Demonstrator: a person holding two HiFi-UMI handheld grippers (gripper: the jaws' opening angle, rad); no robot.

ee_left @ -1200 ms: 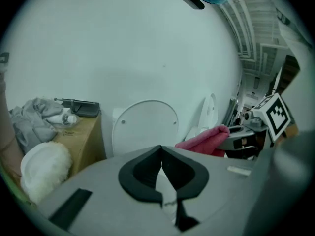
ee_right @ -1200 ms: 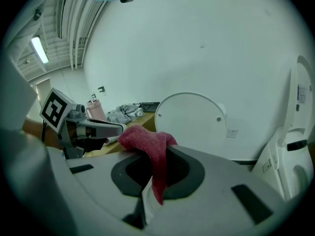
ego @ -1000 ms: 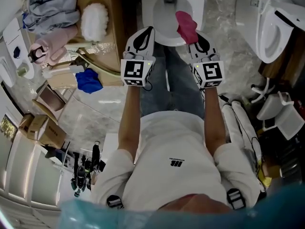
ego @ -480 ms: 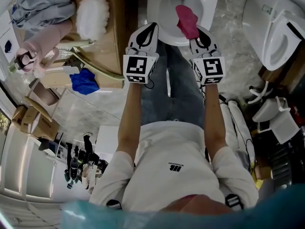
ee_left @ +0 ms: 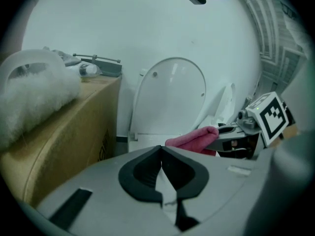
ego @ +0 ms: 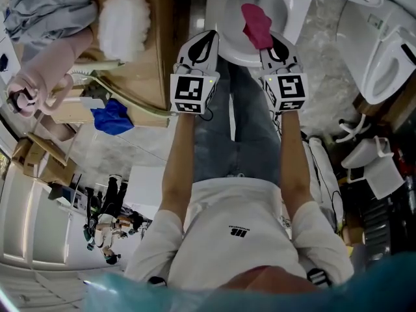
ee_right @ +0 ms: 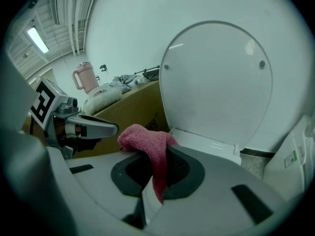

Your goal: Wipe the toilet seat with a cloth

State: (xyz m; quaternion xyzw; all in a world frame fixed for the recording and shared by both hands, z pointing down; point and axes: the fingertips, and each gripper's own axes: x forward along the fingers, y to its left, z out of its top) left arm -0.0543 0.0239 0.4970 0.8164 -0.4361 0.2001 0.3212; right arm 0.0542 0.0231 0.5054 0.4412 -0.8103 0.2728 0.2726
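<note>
Cloth [ego: 257,26] advanced over toilet bowl [ego: 229,19]; right tool [ego: 271,40] grips it, left tool [ego: 207,38] clenched empty.

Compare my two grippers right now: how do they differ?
The left gripper is shut with nothing in it; the right gripper is shut on the pink cloth. The left gripper stands nearer the cardboard box; the right gripper sits over the toilet rim, with its cloth out over the bowl. Both point at the toilet, side by side.
</note>
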